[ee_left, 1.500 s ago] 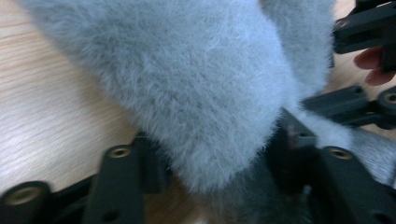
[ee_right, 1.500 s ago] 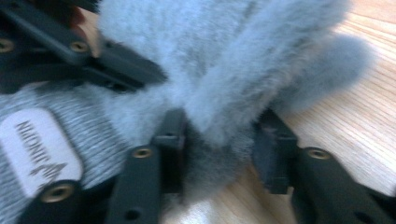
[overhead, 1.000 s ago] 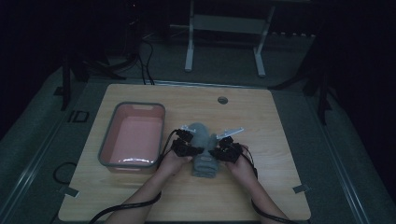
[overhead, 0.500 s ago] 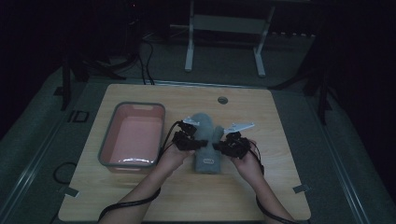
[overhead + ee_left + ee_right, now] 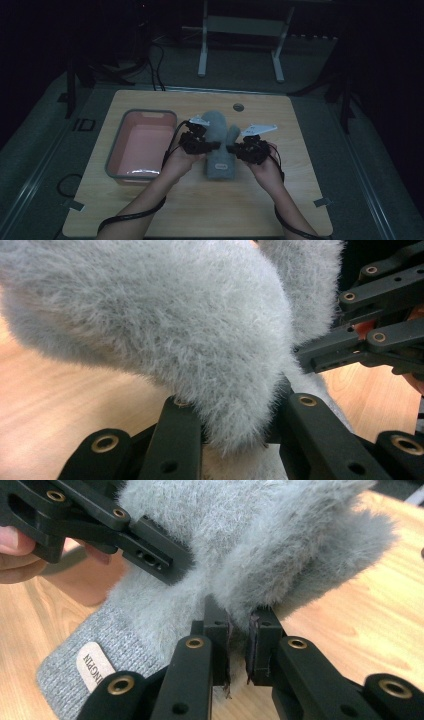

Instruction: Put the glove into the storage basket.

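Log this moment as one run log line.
left gripper: shut on mitten | right gripper: shut on mitten | mitten: on table | bin: left of it

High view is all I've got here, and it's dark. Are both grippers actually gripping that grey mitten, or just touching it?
Observer: The left gripper has its jaws closed on a thick fold of the fuzzy grey mitten.
Operator: And the right one?
Observer: The right gripper pinches a thin edge of fur; its pads stand almost together.
Operator: Any marking on the mitten?
Observer: A small tan label sits on the knit cuff, which lies on the wooden table.
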### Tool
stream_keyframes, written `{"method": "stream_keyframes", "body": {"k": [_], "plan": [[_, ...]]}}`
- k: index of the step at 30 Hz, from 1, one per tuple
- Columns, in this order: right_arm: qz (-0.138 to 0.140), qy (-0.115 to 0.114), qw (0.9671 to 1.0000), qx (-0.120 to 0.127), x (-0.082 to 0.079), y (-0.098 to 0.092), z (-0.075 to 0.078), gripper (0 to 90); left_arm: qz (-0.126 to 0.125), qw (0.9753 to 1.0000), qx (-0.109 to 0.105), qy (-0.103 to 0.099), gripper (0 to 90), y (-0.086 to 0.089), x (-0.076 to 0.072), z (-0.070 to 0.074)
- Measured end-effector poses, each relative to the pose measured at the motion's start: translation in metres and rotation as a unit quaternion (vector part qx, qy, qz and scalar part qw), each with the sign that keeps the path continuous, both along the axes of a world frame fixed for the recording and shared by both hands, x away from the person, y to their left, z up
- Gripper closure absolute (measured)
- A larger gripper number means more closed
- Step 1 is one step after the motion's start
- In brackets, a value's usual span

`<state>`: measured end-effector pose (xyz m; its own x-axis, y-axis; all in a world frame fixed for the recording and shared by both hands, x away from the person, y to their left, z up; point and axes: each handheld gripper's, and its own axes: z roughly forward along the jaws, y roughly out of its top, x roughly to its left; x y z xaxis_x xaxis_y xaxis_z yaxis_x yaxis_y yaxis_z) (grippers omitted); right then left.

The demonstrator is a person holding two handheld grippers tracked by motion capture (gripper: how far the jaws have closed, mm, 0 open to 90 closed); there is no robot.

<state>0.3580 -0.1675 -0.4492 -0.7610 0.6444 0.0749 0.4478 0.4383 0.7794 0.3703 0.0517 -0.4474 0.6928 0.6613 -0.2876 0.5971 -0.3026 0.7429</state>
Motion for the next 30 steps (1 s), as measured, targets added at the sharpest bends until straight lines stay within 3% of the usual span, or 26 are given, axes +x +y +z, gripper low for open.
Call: {"method": "stream_keyframes", "body": {"k": [13, 21, 27, 30], "plan": [[0.013, -0.022, 0.9996, 0.006, 0.001, 0.019, 0.028, 82.1, 0.005, 0.9998, 0.004, -0.017, 77.1, 0.022, -0.001, 0.029], [0.025, -0.028, 0.9993, 0.008, 0.003, 0.038, 0.036, 82.1, 0.014, 0.9995, 0.014, -0.026, 77.1, 0.04, -0.005, 0.038], [0.038, -0.028, 0.9989, 0.009, 0.004, 0.057, 0.039, 82.2, 0.028, 0.999, 0.021, -0.029, 77.1, 0.062, -0.009, 0.042], [0.048, -0.026, 0.9985, 0.008, 0.007, 0.077, 0.041, 82.2, 0.037, 0.9986, 0.024, -0.027, 77.1, 0.079, -0.01, 0.044]]}}
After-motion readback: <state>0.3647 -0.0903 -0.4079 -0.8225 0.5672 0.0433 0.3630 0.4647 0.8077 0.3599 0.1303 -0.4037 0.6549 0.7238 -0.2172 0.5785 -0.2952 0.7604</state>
